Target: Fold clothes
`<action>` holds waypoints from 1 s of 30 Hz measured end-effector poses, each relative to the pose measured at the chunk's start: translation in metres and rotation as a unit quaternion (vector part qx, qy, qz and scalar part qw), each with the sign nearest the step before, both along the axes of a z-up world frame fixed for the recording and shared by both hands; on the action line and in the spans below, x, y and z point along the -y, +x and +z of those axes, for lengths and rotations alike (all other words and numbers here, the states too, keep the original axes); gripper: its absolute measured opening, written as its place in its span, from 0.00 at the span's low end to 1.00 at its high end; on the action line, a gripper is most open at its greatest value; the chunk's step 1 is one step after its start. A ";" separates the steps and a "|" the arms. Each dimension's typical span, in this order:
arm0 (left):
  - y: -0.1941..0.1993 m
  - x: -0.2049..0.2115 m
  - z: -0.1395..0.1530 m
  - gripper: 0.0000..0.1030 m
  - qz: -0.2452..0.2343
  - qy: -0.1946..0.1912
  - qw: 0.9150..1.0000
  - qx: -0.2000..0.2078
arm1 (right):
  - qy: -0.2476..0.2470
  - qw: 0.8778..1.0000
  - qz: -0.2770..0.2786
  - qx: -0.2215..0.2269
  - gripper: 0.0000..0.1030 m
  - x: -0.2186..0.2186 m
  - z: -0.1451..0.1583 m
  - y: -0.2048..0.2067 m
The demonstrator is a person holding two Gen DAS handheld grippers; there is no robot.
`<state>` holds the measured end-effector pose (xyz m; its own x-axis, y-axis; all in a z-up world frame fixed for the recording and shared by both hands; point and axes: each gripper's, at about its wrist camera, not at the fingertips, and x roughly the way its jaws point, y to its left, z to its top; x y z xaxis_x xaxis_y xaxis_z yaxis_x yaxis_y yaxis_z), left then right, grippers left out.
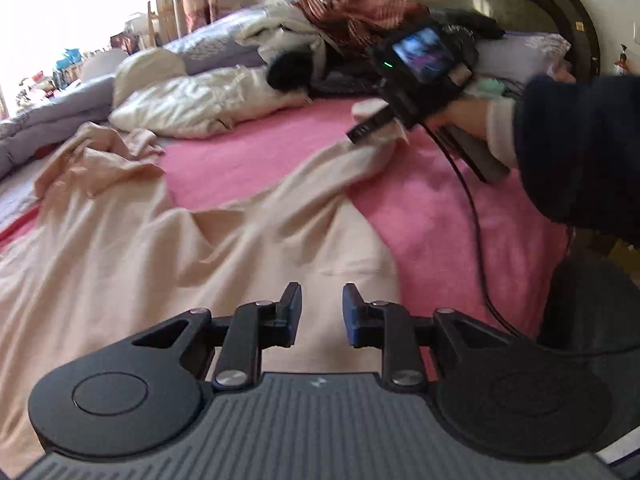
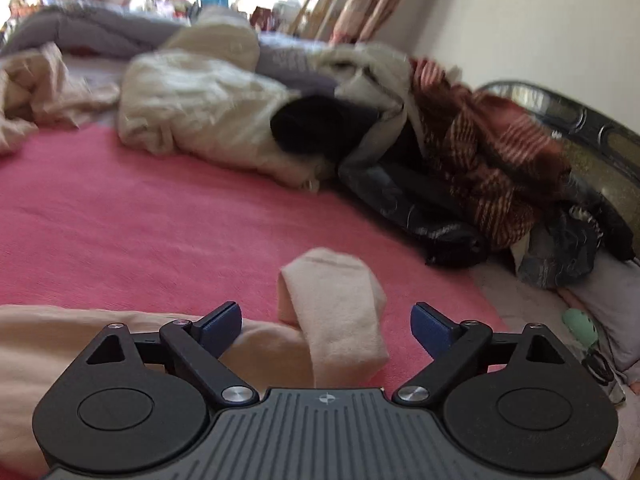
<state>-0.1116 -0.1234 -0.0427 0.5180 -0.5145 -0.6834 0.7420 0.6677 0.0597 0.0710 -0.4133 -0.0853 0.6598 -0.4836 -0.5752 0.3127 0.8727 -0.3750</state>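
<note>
A beige long-sleeved garment [image 1: 140,240] lies spread and wrinkled on a pink blanket [image 1: 420,216]. One sleeve [image 1: 352,160] stretches toward the right. My left gripper [image 1: 322,312] hovers over the garment's body, jaws a little apart with nothing between them. In the right wrist view, the sleeve's cuff [image 2: 340,300] lies folded over on the blanket [image 2: 140,220]. My right gripper [image 2: 326,324] stands wide open above that cuff, pads clear of the cloth. The left wrist view shows a person's hand [image 1: 460,116] holding the right gripper over the sleeve end.
A cream jacket [image 1: 192,100], a red striped cloth [image 1: 360,12] and dark clothes [image 2: 420,208] are piled at the back by a dark headboard [image 1: 520,0]. A grey quilt [image 1: 48,108] lies far left. A black cable [image 1: 476,220] hangs across the blanket.
</note>
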 end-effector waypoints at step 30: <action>-0.011 -0.023 -0.007 0.37 -0.029 -0.073 0.995 -0.061 | 0.394 0.902 -0.084 0.157 0.75 0.105 -0.007 -0.065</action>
<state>-0.1225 -0.1003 -0.0501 0.4023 -0.6403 -0.6544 0.7756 0.6181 -0.1280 0.0055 -0.5179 -0.0925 0.8053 -0.1154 -0.5816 0.4485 0.7601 0.4702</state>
